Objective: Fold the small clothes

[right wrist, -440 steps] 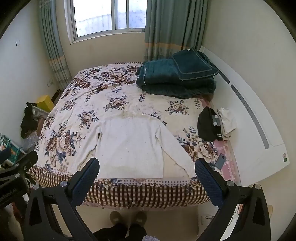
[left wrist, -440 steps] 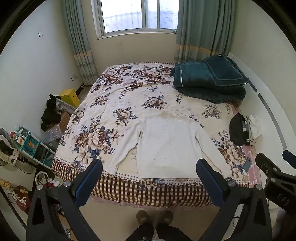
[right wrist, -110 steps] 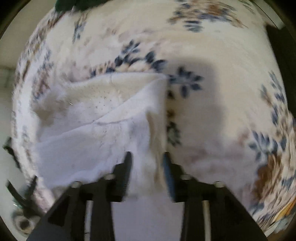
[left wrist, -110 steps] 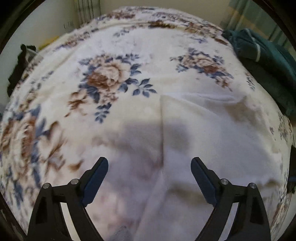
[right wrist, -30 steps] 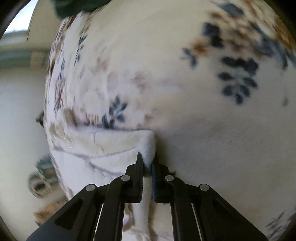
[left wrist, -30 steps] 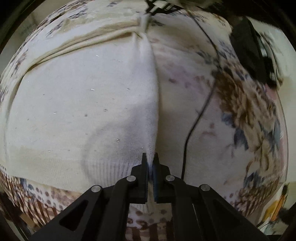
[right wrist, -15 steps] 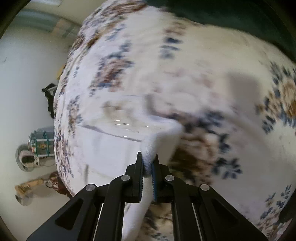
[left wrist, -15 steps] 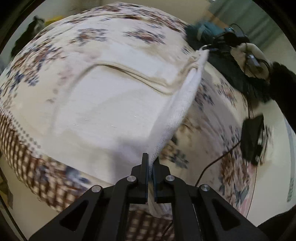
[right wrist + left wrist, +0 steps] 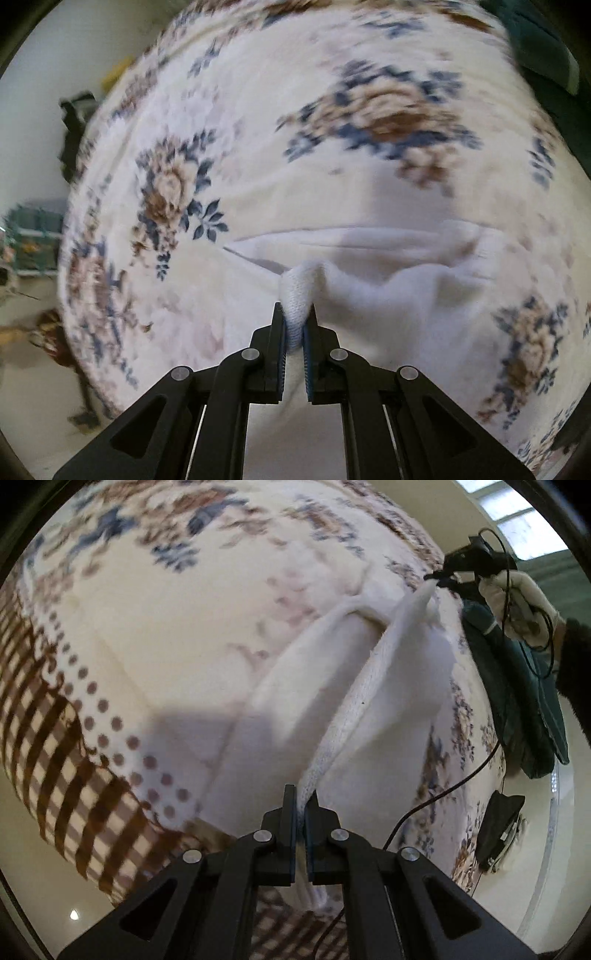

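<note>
A white knit sweater [image 9: 399,686] lies on the floral bedspread [image 9: 155,602], one side lifted off the bed. My left gripper [image 9: 301,801] is shut on its ribbed hem edge near the foot of the bed. My right gripper [image 9: 294,317] is shut on a bunched upper edge of the sweater [image 9: 391,295]. In the left wrist view the right gripper [image 9: 436,576] shows far off, held by a gloved hand, pulling the sweater's edge taut between the two. The rest of the sweater is spread flat beneath.
A folded teal blanket [image 9: 517,686] lies at the head of the bed. A black pouch [image 9: 498,823] lies near the bed's right edge. A black cable [image 9: 454,786] hangs over the bed. Floor clutter [image 9: 33,236] stands left of the bed.
Both grippers, still shut on the sweater, have lifted its right side and carried it leftward over the body. The views swung toward the bed's left half.
</note>
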The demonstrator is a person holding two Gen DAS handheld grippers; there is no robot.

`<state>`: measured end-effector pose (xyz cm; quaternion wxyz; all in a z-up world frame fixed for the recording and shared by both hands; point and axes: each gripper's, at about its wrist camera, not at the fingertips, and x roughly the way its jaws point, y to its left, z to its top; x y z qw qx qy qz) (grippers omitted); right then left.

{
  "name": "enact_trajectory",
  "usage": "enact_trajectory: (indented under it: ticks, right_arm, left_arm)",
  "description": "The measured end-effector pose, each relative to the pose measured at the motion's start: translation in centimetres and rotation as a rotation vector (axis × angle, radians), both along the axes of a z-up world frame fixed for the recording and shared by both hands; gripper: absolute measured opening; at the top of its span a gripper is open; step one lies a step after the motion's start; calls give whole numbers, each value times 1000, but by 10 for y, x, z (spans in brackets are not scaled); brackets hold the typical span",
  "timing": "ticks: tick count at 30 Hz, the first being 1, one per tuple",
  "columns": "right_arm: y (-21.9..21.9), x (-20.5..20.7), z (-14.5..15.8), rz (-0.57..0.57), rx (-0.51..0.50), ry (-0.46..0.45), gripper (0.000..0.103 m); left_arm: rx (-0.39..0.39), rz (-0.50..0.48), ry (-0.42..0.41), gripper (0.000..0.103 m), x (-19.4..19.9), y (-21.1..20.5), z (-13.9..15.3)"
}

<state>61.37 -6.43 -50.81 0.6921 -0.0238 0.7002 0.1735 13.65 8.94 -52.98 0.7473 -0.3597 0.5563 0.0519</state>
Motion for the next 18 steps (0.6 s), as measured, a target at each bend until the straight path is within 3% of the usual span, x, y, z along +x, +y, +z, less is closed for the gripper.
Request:
enact_trajectory:
  ticks: [3,10,13,14,15,16,17,18]
  right_arm:
    - [49,2,-43,27,-82,8,8]
    - [69,2,-84,17,-138,44,11]
    - [46,-5,-81,-44,-47,141,34]
    - [31,-15,-72,-64,12,164,44]
    - [14,-28,-61,-78,52,173,47]
    - [-1,-40,-52,-84,79,178,47]
    - [-25,-63,-40,-95,115,187,47]
    - [-44,-82,-34,-109,126,194,47]
  left_arm:
    - [-25,5,18,1,-1,15,-20]
    - [-123,3,63,5,6,33,-50]
    - [-171,-9,100,9,7,37,-49]
    - [-174,-17,105,15,6,38,-46]
    - [-163,-19,118,32,4,39,-44]
    - [-162,-22,124,42,3,40,-41]
    - [-169,-23,119,60,1,41,-40]
    - [-171,-19,118,62,1,42,-39]
